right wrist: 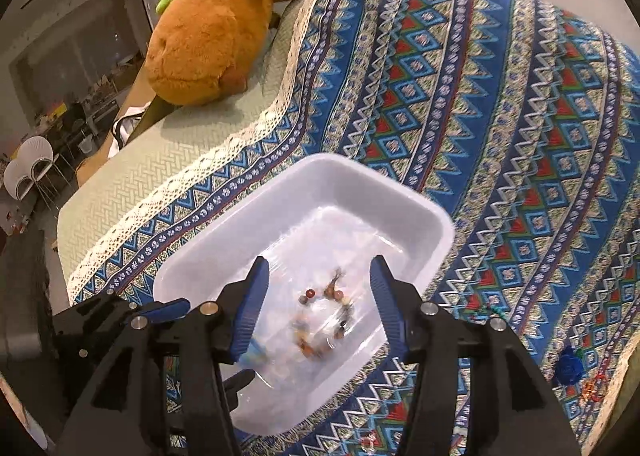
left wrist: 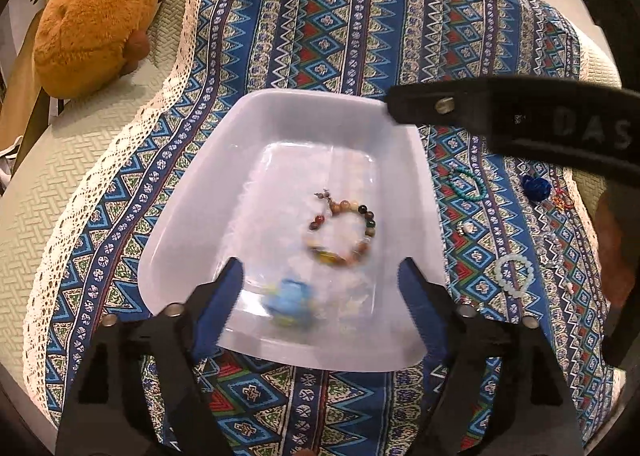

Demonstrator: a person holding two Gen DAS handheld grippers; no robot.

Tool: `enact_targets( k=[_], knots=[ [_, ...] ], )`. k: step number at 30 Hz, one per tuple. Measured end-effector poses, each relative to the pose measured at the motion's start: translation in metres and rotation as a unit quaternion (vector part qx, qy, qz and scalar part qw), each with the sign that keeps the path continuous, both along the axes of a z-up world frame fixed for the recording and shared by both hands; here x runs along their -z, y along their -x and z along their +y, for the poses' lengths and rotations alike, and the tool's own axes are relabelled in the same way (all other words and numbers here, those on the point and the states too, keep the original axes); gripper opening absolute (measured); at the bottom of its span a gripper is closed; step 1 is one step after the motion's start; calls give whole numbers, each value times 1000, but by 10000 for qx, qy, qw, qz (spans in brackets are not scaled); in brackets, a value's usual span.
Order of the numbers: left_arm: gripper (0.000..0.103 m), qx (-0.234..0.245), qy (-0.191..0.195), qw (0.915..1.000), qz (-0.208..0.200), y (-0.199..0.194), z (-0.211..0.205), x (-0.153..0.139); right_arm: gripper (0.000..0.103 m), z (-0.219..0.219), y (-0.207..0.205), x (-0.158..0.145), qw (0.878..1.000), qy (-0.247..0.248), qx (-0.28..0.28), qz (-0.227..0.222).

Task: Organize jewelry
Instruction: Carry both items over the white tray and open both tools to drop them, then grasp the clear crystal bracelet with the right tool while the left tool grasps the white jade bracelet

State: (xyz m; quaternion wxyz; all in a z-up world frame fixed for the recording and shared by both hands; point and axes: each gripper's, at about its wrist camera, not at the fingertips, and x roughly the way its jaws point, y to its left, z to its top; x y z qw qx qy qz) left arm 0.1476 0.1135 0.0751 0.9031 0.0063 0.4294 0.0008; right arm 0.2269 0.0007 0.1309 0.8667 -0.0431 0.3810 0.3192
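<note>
Both grippers hang over the white tray [left wrist: 192,216], which sits on the patterned blue cloth [left wrist: 320,16]. The left gripper [left wrist: 320,280] has its jaws spread wide with nothing pressed between them; the right gripper [right wrist: 316,304] is also parted, its pads clear of everything. Inside the tray lie a multicoloured bead bracelet [left wrist: 342,234] and, nearer the left fingers, a blurred pale blue piece [left wrist: 290,298] whose kind cannot be told.

More jewelry waits on the cloth just beside the tray's right side: a turquoise bead bracelet [left wrist: 466,185], a white bead bracelet [left wrist: 515,274], a small silvery piece [left wrist: 466,228], a dark blue ornament [left wrist: 536,187] and a small red-orange piece [left wrist: 562,200].

These pieces look light and limp: strung beads will sag and swing once lifted, and the round beads are likely to slip from flat pads. A pinch across the strand, with one finger inside the loop and one outside, seems the safest hold. The small silvery piece will probably need a precise nip at the fingertips, and the cloth may bunch under them.

A brown plush toy [right wrist: 216,36] rests well apart at the table's far edge. The tray's raised wall stands between the loose pieces and its floor, so each must be lifted over it
</note>
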Motion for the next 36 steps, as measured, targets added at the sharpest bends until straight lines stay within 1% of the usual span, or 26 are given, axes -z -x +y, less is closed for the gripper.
enact_targets(
  k=[2, 4, 7, 11, 14, 18, 23, 26, 28, 31, 35, 36],
  knots=[
    [81, 95, 61, 9999, -44, 4, -5, -3, 53, -22, 6, -10, 9998, 1, 138, -170],
    [81, 300, 189, 9993, -111, 9, -18, -7, 53, -60, 13, -18, 9986, 8, 449, -289],
    [81, 667, 274, 9972, -193, 15, -46, -6, 53, -115, 22, -17, 9951, 131, 928, -307],
    [81, 1142, 381, 9925, -217, 23, -87, 5, 53, -182, 33, 2, 9875, 391, 1521, -86],
    [81, 1433, 456, 9886, -99, 25, -116, 21, 53, -215, 40, 23, 9825, 502, 1789, 159],
    [81, 1773, 417, 9833, 27, 23, -150, 41, 53, -250, 46, 59, 9753, 585, 2065, 526],
    [80, 2300, 331, 9726, -93, 22, -186, 58, 53, -266, 45, 92, 9715, 605, 2141, 814],
    [72, 2485, 248, 9683, -22, 17, -201, 68, 53, -264, 40, 108, 9724, 607, 2043, 952],
    [69, 2509, 183, 9678, 52, 12, -205, 74, 53, -258, 34, 115, 9726, 636, 2000, 1004],
    [69, 2477, 44, 9686, 185, 2, -211, 84, 53, -251, 28, 123, 9734, 645, 1919, 1071],
    [69, 2447, -223, 9684, 433, -10, -218, 100, 53, -244, 21, 128, 9730, 798, 1883, 1067],
    [66, 2442, -273, 9681, 491, -12, -218, 104, 53, -244, 20, 130, 9727, 811, 1882, 1089]
  ],
)
